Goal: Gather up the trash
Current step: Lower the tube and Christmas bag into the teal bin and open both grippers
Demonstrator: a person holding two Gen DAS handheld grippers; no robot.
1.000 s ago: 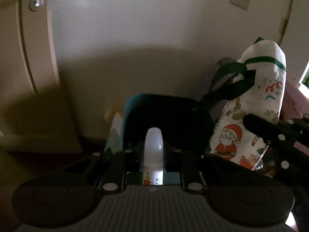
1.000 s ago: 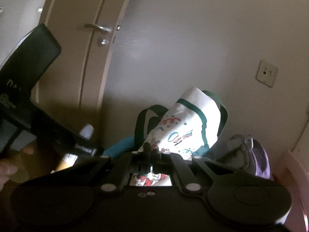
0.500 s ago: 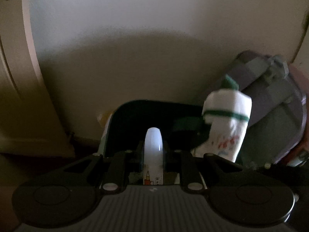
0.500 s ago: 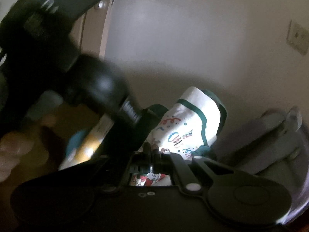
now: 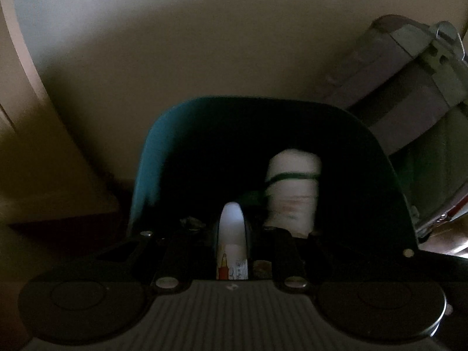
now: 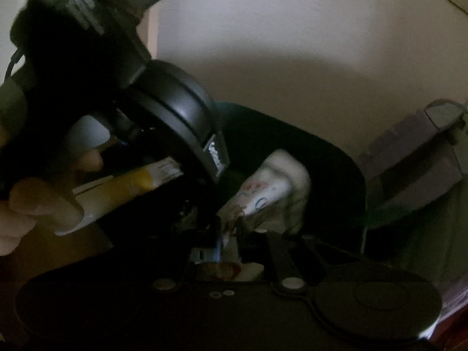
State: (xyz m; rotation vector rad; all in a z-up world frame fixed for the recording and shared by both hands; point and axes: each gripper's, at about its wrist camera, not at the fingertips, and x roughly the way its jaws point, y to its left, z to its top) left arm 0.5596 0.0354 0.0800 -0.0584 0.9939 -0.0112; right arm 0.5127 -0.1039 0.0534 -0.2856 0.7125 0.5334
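My left gripper (image 5: 232, 231) is shut on a white plastic tube (image 5: 232, 242) with a yellow label; it points into the dark mouth of the teal trash bin (image 5: 152, 158). In the right wrist view the tube (image 6: 117, 193) and the left gripper's black body show at the left, over the bin (image 6: 336, 158). My right gripper (image 6: 229, 231) is shut on a white Christmas-print paper bag (image 6: 280, 184) with green handles, held down inside the bin. The bag also shows in the left wrist view (image 5: 292, 193).
A grey-purple backpack (image 5: 409, 87) leans on the wall right of the bin, also seen in the right wrist view (image 6: 424, 158). A cream wall (image 5: 204, 44) stands close behind. A door frame (image 5: 17, 73) is at the left.
Both grippers have moved forward and down toward the bin. The paper bag went from beside the bin to inside its mouth. The tube now hangs over the bin opening.
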